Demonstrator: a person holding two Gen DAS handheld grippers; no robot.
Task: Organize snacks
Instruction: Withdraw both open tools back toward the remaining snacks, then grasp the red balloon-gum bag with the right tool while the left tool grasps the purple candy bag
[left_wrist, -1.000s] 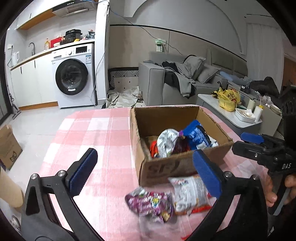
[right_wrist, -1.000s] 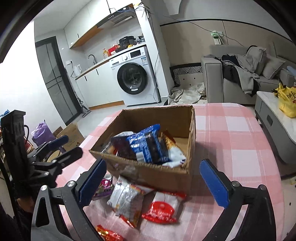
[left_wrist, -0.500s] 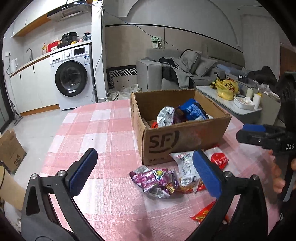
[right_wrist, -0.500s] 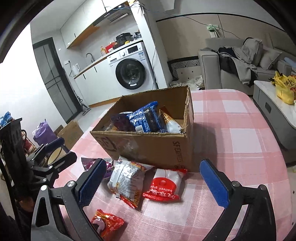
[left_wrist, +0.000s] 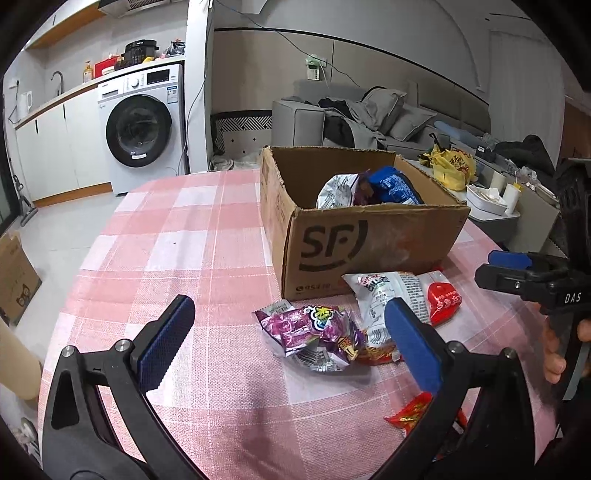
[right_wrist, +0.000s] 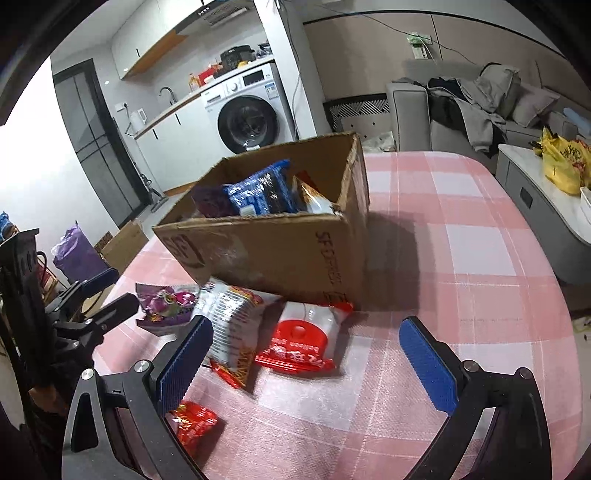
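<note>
Left wrist view: both grippers spread wide and empty, red packet (left_wrist: 412, 411) half hidden behind left gripper (left_wrist: 288, 339).

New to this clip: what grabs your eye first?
The open brown cardboard box on the pink checked tablecloth, with a blue snack packet poking out. In front of it lie loose packets: a shiny purple one, a white one, a red-and-white one. Both grippers hang open, empty.

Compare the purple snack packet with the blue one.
The purple packet lies crumpled on the pink checked tablecloth, outside the cardboard box; the blue packet stands propped inside it. The purple one sits nearer both open grippers. Both are shiny wrappers.
</note>
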